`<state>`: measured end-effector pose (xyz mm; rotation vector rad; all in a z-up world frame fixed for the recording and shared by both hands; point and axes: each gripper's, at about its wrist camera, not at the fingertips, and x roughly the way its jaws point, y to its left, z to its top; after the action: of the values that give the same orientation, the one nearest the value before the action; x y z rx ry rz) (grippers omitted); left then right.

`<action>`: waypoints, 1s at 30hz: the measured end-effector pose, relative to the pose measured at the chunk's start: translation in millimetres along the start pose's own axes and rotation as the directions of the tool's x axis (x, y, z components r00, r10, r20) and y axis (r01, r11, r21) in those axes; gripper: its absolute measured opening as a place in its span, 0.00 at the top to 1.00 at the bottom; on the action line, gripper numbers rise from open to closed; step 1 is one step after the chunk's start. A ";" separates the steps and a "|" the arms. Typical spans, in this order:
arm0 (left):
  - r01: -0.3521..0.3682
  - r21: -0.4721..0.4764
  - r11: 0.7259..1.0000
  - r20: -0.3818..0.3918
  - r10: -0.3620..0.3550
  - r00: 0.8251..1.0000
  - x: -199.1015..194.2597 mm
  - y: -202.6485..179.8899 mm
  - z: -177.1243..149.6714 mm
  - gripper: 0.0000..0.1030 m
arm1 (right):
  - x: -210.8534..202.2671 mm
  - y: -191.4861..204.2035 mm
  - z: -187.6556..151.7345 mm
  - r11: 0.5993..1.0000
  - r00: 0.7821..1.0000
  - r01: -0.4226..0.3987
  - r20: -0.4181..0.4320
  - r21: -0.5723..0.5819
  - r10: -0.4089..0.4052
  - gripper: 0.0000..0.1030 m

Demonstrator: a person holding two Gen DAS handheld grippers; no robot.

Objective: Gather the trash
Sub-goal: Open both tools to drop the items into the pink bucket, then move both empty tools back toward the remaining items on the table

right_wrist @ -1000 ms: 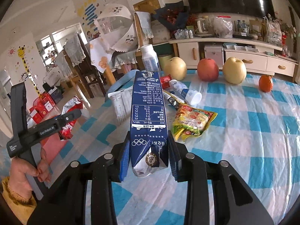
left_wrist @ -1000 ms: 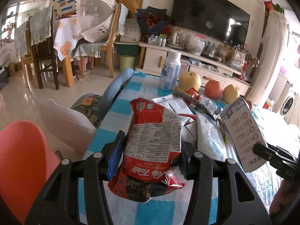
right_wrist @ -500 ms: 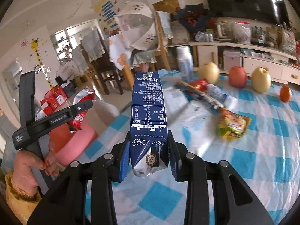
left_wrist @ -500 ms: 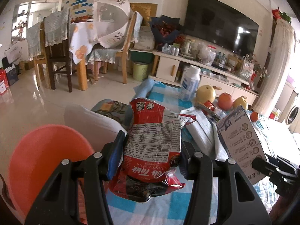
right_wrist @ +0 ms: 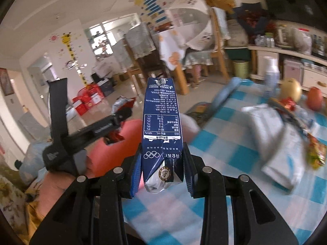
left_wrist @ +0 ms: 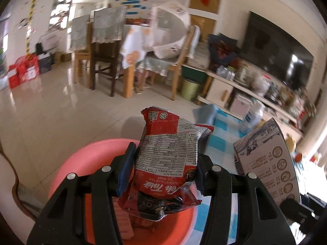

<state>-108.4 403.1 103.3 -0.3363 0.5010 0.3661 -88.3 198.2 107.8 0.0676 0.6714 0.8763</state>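
Observation:
My left gripper is shut on a red milk-tea packet and holds it above a pink bin that stands beside the table's left edge. My right gripper is shut on a dark blue milk carton, held upright over the blue-checked table near its left edge. The carton also shows at the right of the left wrist view. The left gripper and the bin show in the right wrist view, left of the carton.
On the table lie a white bag, a yellow-green packet, a white bottle, a pear and an apple. A chair with a pillow stands past the table's edge. Dining chairs and a TV cabinet stand further back.
Both grippers have swung left, away from the table's middle. The left gripper with the packet is now over the pink bin. The carton has moved toward the table's left edge.

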 end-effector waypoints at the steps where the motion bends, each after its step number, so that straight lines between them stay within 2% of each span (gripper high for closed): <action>1: -0.012 -0.022 1.000 -0.002 0.012 1.000 0.7 8.3 1.1 0.49 | 5.0 7.6 1.7 1.000 1.000 -0.008 -0.006 -0.008 0.008 0.64; 7: -0.098 -0.162 0.982 -0.022 0.095 0.995 6.8 53.9 7.2 0.47 | 47.3 42.9 8.3 0.998 0.997 -0.049 -0.056 -0.031 0.048 0.64; 9: -0.111 -0.206 0.972 -0.041 0.105 0.994 9.3 67.1 7.0 0.37 | 63.3 50.7 5.8 0.997 0.993 -0.072 -0.095 -0.040 0.068 0.63; 10: -0.118 -0.232 0.965 -0.042 0.111 0.993 10.4 73.6 7.0 0.34 | 69.0 53.0 4.2 0.997 0.994 -0.055 -0.102 -0.049 0.050 0.63; 11: -0.118 -0.247 0.962 -0.033 0.114 0.993 10.1 77.8 7.6 0.32 | 75.4 53.9 1.6 0.998 0.993 -0.024 -0.114 -0.057 0.018 0.57; 12: -0.120 -0.249 0.961 -0.026 0.117 0.993 10.0 79.1 7.5 0.27 | 78.5 52.4 -0.2 0.998 0.993 -0.015 -0.122 -0.054 0.008 0.45; 14: -0.135 -0.233 0.963 -0.001 0.139 0.990 7.6 79.7 7.7 0.19 | 78.8 45.3 -6.9 1.000 0.993 0.000 -0.121 -0.022 -0.003 0.34; 17: -0.129 -0.204 0.970 0.027 0.138 0.990 7.0 74.2 7.6 0.17 | 71.9 32.6 -14.4 0.999 0.993 0.044 -0.109 -0.001 -0.044 0.21; 20: -0.103 -0.181 0.978 0.075 0.119 0.990 3.2 69.6 5.6 0.13 | 63.4 18.6 -21.8 0.996 0.991 0.088 -0.104 0.020 -0.086 0.13; 23: -0.084 -0.133 0.988 0.130 0.101 0.986 -1.0 55.6 3.9 0.11 | 57.1 6.2 -30.0 0.991 0.985 0.133 -0.113 0.032 -0.128 0.13; 27: -0.034 -0.030 0.999 0.196 0.040 0.980 -5.6 32.3 1.8 0.11 | 50.0 -7.7 -44.2 0.985 0.978 0.166 -0.137 0.044 -0.159 0.12; 30: -0.024 0.028 0.999 0.190 0.018 0.982 -3.9 16.8 -0.3 0.11 | 42.8 -13.9 -52.2 0.982 0.974 0.182 -0.147 0.045 -0.174 0.12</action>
<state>-118.8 416.8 101.4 -0.2642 0.3229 0.4063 -89.2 209.3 39.8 -0.0029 0.8237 0.6931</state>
